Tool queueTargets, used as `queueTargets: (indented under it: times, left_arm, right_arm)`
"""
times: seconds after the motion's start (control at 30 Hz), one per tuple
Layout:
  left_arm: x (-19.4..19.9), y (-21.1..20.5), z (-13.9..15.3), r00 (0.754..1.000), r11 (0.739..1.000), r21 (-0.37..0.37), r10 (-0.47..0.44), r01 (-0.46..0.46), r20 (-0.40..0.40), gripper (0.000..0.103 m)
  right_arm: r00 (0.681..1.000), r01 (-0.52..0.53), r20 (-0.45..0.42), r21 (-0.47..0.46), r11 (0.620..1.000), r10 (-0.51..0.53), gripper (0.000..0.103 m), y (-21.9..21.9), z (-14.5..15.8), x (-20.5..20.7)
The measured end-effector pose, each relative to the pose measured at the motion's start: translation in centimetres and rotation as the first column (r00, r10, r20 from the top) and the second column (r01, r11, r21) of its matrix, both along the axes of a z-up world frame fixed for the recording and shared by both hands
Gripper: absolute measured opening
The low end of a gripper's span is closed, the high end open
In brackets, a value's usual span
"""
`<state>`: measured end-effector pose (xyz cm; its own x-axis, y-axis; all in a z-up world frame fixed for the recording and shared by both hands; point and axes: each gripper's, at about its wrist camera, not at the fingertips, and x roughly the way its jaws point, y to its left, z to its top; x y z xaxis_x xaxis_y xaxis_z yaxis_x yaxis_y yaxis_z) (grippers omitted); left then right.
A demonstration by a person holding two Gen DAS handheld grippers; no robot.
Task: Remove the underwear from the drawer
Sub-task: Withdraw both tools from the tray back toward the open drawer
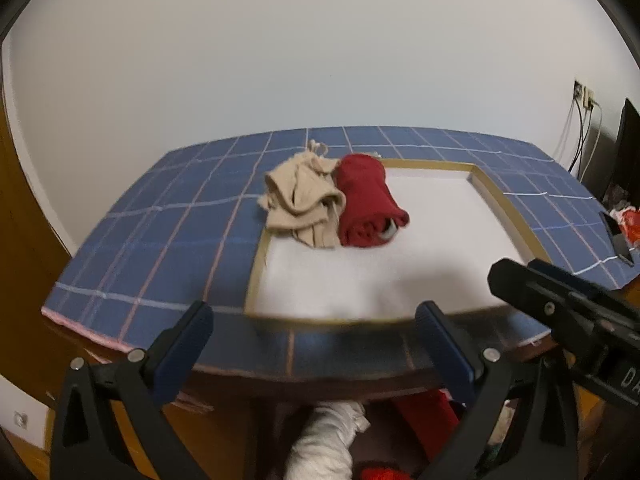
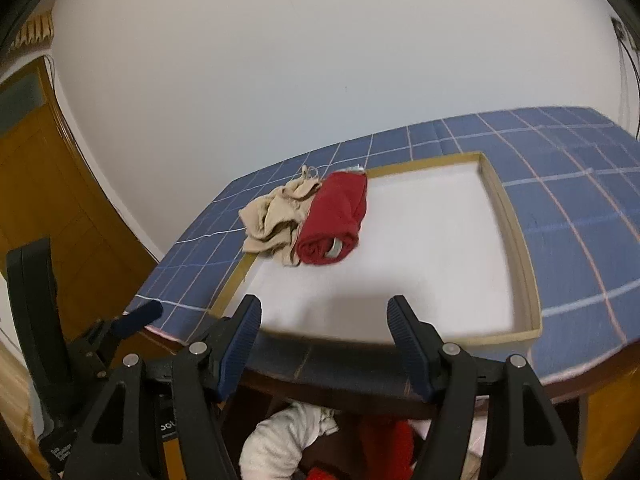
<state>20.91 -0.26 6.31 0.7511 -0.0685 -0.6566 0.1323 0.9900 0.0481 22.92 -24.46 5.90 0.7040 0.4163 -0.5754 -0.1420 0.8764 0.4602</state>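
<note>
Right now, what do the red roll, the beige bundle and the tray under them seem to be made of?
Red roll: soft matte knit fabric, probably cotton, rolled, with a grey band at its end. Beige bundle: thin limp cloth, crumpled into folds. Tray: likely cardboard, with tan raw-looking rim and smooth white floor. It sits on a blue checked tablecloth, matte woven fabric.

Soft even light, blurred foreground

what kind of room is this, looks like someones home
Most likely a bedroom or similar room at home: a wooden dresser topped with a blue checked cloth, rolled red and beige underwear lying on a shallow white tray, and an open drawer of clothes below.
</note>
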Motion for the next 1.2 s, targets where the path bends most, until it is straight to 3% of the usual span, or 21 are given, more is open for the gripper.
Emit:
queueTargets:
  times: [0.73, 0.93, 1.2]
  left_arm:
    - [-3.4, 0.7, -5.5, 0.998, 0.998, 0.013, 0.067, -0.067, -0.001, 0.102]
    - [-4.2, 0.4, -5.7, 0.997, 0.997, -0.024, 0.080, -0.080, 0.020, 0.102]
    - [-6.3, -0.6, -5.8, 0.997, 0.998, -0.001, 0.065, -0.065, 0.039, 0.102]
  right_arm:
    - [0.993, 0.027, 0.117, -0.045, 0.999, -0.021, 0.068, 0.8, -2.7, -5.7]
    - [0.987, 0.049, 0.156, -0.047, 0.998, -0.041, 0.068, 0.9, -2.6, -7.2]
    - [0.984, 0.065, 0.169, -0.049, 0.997, -0.056, 0.068, 0.5, -2.5, -9.7]
